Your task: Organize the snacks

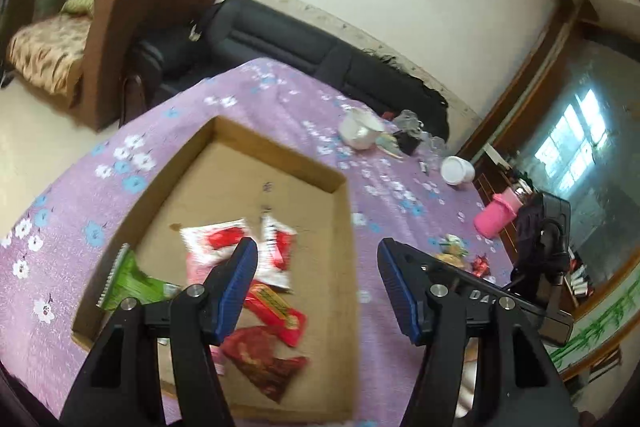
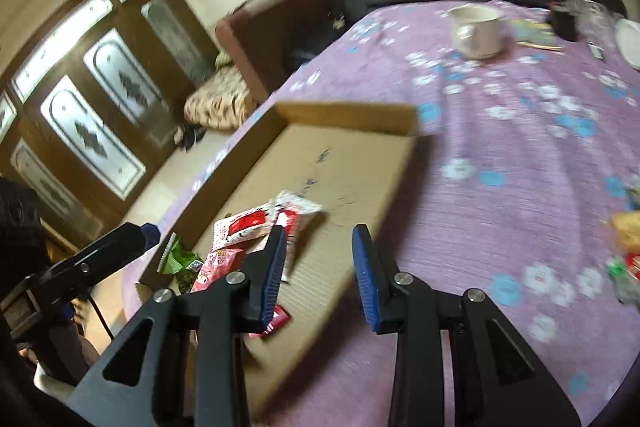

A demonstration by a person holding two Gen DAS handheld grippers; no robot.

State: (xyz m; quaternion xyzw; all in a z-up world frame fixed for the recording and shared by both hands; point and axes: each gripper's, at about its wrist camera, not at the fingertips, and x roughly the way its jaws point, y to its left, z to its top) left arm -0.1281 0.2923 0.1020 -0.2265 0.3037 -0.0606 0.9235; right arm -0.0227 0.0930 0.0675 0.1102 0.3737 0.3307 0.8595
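Observation:
A shallow cardboard box (image 1: 340, 235) lies on the purple flowered tablecloth (image 1: 72, 211). Inside it are two white-and-red packets (image 1: 212, 243), a green packet (image 1: 128, 279), a red bar (image 1: 280, 311) and a dark red packet (image 1: 264, 359). My left gripper (image 1: 318, 251) hovers open over the box's near half, with nothing between its blue pads. My right gripper (image 2: 320, 235) is open and empty too, above the box's (image 2: 352, 115) right edge. The packets (image 2: 244, 225) lie just left of it. One left finger (image 2: 120, 251) shows at the far left of the right wrist view.
Loose snacks (image 1: 452, 247) lie on the cloth right of the box, also at the right wrist view's right edge (image 2: 626, 227). Farther back stand a white mug (image 1: 360, 131), a white cup (image 1: 458, 169), a pink bottle (image 1: 494, 219) and glassware (image 1: 408, 119). A black sofa (image 1: 280, 35) lies beyond.

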